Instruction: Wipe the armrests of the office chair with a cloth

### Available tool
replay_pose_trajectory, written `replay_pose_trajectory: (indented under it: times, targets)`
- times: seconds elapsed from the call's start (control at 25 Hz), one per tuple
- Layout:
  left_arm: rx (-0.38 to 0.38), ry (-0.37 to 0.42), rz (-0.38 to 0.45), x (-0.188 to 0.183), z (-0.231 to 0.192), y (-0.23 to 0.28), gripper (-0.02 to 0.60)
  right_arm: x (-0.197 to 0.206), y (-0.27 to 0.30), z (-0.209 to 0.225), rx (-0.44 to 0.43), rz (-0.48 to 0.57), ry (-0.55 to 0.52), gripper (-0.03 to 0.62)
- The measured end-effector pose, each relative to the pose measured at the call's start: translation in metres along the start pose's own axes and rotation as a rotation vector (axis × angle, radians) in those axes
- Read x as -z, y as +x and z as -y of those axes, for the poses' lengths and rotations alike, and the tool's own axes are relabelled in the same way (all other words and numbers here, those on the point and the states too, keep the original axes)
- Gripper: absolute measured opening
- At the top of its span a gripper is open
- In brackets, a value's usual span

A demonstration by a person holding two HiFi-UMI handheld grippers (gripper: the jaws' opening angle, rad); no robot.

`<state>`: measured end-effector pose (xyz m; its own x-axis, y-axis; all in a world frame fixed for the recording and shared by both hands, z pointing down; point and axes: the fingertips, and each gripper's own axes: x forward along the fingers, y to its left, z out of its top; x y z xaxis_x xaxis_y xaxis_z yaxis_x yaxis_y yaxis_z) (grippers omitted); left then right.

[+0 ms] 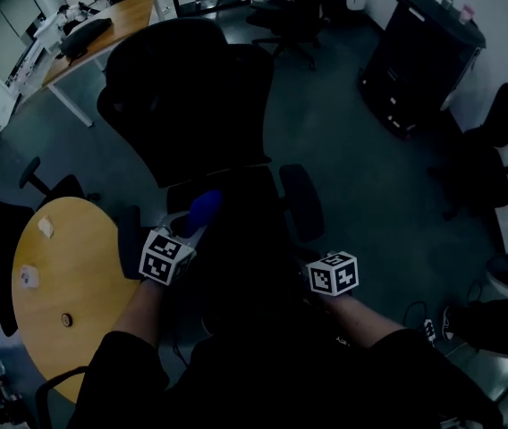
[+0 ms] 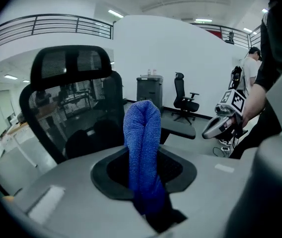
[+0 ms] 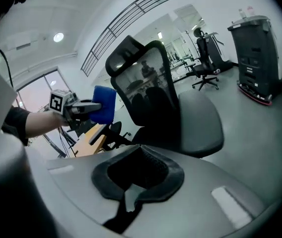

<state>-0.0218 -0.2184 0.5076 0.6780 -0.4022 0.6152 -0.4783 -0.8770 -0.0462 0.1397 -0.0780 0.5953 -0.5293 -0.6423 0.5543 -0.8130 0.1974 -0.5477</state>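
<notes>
One cloth in left tongs; right tongs closed, empty.
</notes>
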Motion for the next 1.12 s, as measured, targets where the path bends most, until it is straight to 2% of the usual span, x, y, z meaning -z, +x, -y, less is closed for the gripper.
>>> replay_pose_trajectory:
  times: [0.16, 0.28, 0.44, 0.6, 0.84, 1.12]
  targets:
    - [0.012, 0.048, -0.074, -0.044, 0.02, 0.074, 0.12, -0.004, -0.025, 0.061, -0.008, -0.049, -0.034, 0.005]
    - [0.019, 0.097, -0.143, -0.066, 0.028, 0.125, 0.12, -0.006, -0.034, 0.089, -0.021, -0.082, -0.038, 0.005]
    - [0.048, 0.152, -0.218, -0.078, 0.037, 0.183, 0.12, -0.002, -0.035, 0.101, -0.061, -0.141, -0.073, 0.005]
    - [0.075, 0.232, -0.295, -0.074, 0.042, 0.226, 0.12, 0.005, -0.028, 0.094, -0.123, -0.194, -0.099, 0.005]
    - [0.105, 0.27, -0.339, -0.071, 0.05, 0.256, 0.12, 0.001, -0.023, 0.089, -0.184, -0.222, -0.083, 0.003]
    - [0.14, 0.265, -0.343, -0.06, 0.063, 0.247, 0.12, 0.005, -0.021, 0.08, -0.202, -0.217, -0.041, 0.005]
